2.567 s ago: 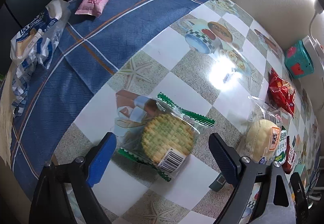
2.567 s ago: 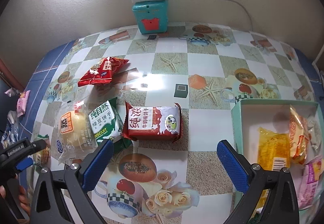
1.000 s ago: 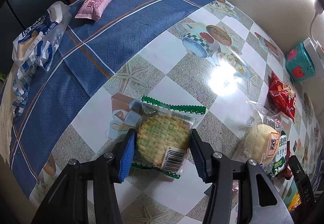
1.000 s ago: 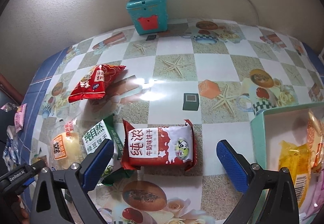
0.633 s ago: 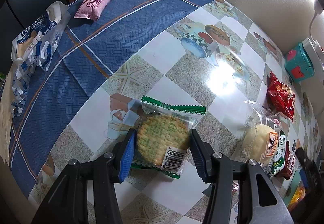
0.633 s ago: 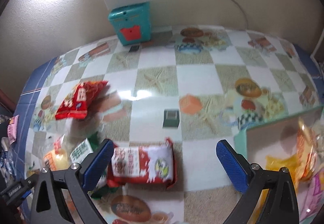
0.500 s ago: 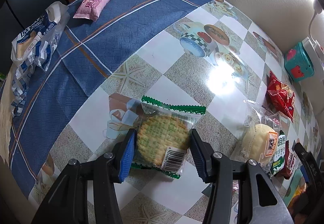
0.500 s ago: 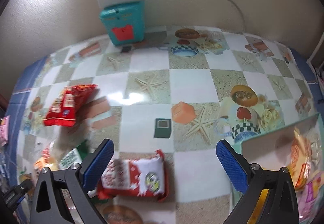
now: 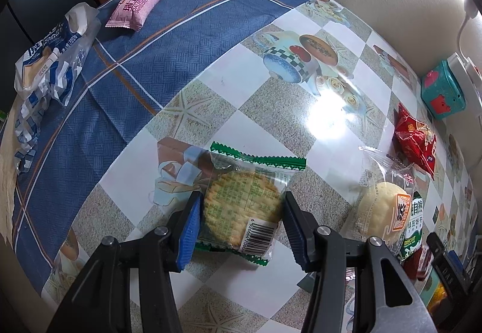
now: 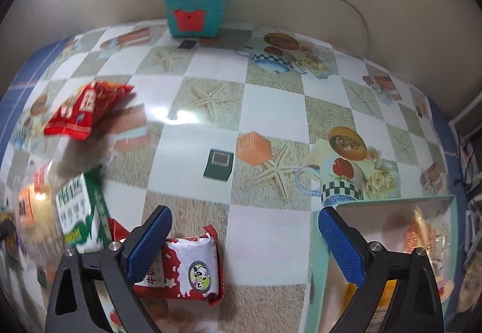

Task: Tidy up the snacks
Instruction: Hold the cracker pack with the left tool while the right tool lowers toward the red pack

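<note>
the left gripper (image 9: 241,226) is pressing its blue pads on both sides of a round biscuit in a clear wrapper with green edges (image 9: 241,206), which is lying on the checked tablecloth (image 9: 271,86). just to the right a bun in a clear packet (image 9: 384,212) and a green biscuit pack (image 9: 414,227) are lying side by side, touching. farther right a red snack bag (image 9: 417,141) is resting – and beyond it a teal box (image 9: 441,95) is standing near the wall. far on the left, on the blue cloth, a pink packet (image 9: 137,9) is lying.

the right gripper (image 10: 244,238) is closing its jaws, still wide apart. a red and white milk biscuit pack (image 10: 192,268) is lying partly under its left finger, not pressed. at the right an open box (image 10: 388,203) is holding several snacks.
</note>
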Action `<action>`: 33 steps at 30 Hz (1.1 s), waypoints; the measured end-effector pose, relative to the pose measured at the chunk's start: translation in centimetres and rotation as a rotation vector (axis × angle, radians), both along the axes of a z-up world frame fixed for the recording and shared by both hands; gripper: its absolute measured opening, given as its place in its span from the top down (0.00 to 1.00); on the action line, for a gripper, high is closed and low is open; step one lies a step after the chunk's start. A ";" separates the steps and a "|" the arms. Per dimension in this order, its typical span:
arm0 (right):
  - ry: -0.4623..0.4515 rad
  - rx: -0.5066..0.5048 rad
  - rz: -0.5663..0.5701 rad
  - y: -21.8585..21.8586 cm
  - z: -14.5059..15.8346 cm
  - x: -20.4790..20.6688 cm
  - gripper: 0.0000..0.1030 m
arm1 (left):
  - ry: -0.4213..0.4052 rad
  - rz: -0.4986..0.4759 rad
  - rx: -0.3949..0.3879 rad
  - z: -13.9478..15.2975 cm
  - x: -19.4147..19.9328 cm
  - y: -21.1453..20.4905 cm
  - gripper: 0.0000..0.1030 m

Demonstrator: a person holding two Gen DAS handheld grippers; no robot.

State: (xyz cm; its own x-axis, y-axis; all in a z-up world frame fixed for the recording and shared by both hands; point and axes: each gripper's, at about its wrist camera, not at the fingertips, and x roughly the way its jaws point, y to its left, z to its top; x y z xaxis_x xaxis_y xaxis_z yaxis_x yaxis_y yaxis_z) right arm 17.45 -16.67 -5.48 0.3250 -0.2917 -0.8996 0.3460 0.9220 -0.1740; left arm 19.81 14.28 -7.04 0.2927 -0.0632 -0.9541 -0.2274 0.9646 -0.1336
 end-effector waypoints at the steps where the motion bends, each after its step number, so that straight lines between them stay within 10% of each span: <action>1: 0.002 0.002 0.012 0.2 0.0 -0.3 0.04 | 0.000 0.001 -0.001 0.0 0.0 0.0 0.48; 33: 0.115 -0.162 0.385 5.2 -0.4 -3.3 0.04 | -0.001 0.007 -0.011 0.1 -0.1 0.3 0.48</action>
